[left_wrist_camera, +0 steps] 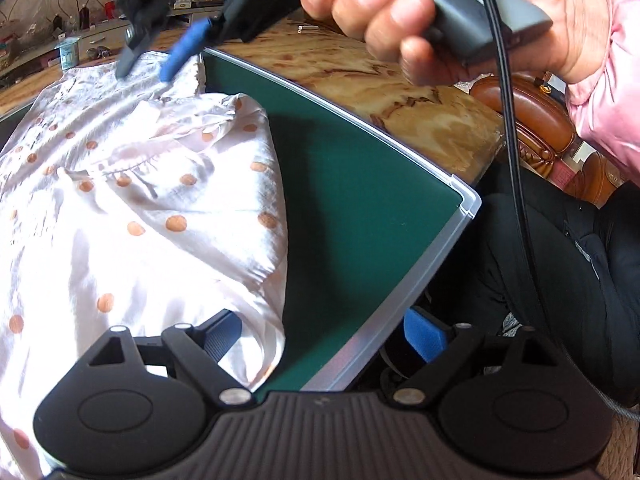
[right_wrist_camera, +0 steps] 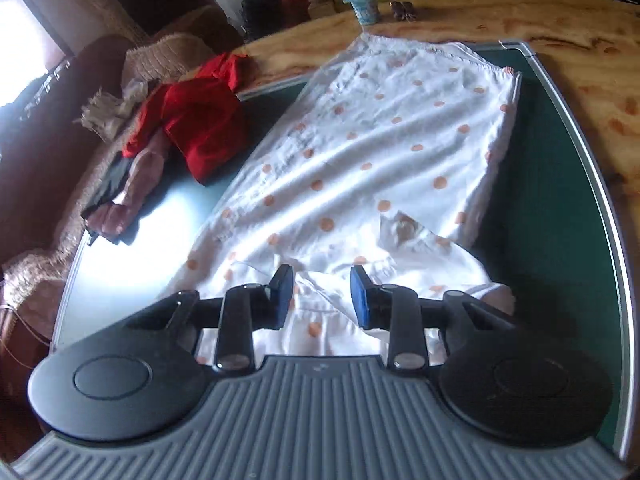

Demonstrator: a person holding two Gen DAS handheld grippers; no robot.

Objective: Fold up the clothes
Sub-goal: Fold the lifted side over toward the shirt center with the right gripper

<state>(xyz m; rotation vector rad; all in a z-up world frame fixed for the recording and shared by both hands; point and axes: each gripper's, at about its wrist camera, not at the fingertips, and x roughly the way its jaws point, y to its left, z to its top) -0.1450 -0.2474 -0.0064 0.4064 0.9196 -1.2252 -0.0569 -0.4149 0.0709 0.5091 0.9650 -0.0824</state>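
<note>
Just one dotted garment (right_wrist_camera: 360, 152) flat

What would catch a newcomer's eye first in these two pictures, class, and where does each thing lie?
A white garment with orange dots lies spread on the green mat, filling most of both views. Left of it, at the mat's edge, sits a red garment on a heap of clothes. The open right gripper hovers over the dotted cloth's near end.

One dotted garment (right_wrist_camera: 360, 152) on one green mat (right_wrist_camera: 560, 200), one red garment (right_wrist_camera: 200, 128) left of the mat, one cup (right_wrist_camera: 365, 8) beyond the mat, two grippers (right_wrist_camera: 322, 296) (left_wrist_camera: 320, 336).
</note>
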